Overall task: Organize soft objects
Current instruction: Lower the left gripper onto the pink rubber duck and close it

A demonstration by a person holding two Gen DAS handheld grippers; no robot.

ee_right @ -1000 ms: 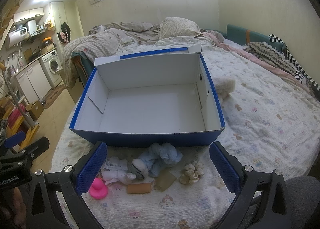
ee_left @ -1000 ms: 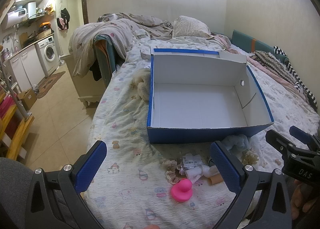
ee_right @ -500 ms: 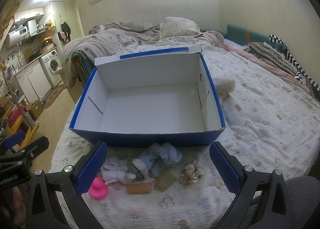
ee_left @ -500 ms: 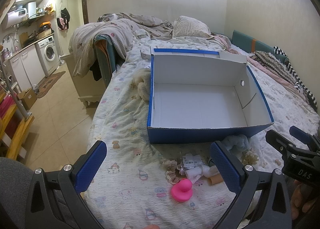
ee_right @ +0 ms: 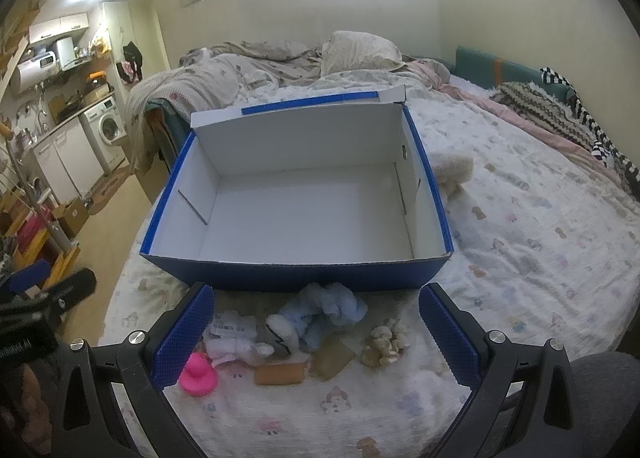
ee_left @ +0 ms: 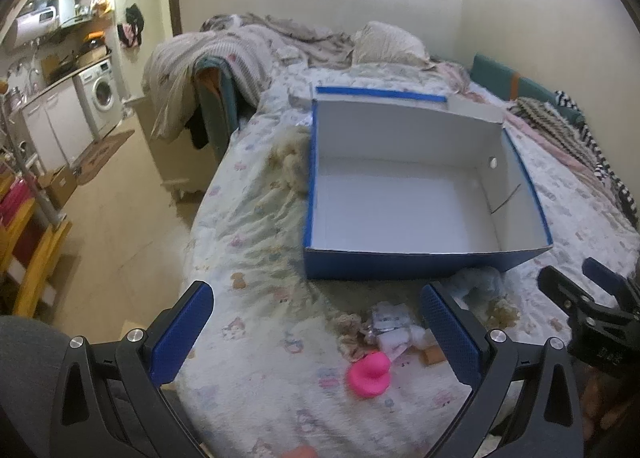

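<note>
1. The right gripper (ee_right: 316,332) and the left gripper (ee_left: 316,332) both hang wide open over the bed (ee_right: 540,234), holding nothing.
2. Just beyond lie a pink duck (ee_right: 197,374), a tan roll (ee_right: 280,374) lying crosswise, a blue plush (ee_right: 320,314) and a cream puff (ee_right: 384,342).
3. The box (ee_right: 296,270) sits behind them, open side up, long axis crosswise, its near wall between toys and interior.
4. Rumpled bedding (ee_right: 240,73) lies farthest.

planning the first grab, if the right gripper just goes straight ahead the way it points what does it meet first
Probably the light blue plush lying between the open right gripper's fingers, just before the blue box's near wall. Depth is unclear, so it might pass over the toy and meet the wall.
</note>
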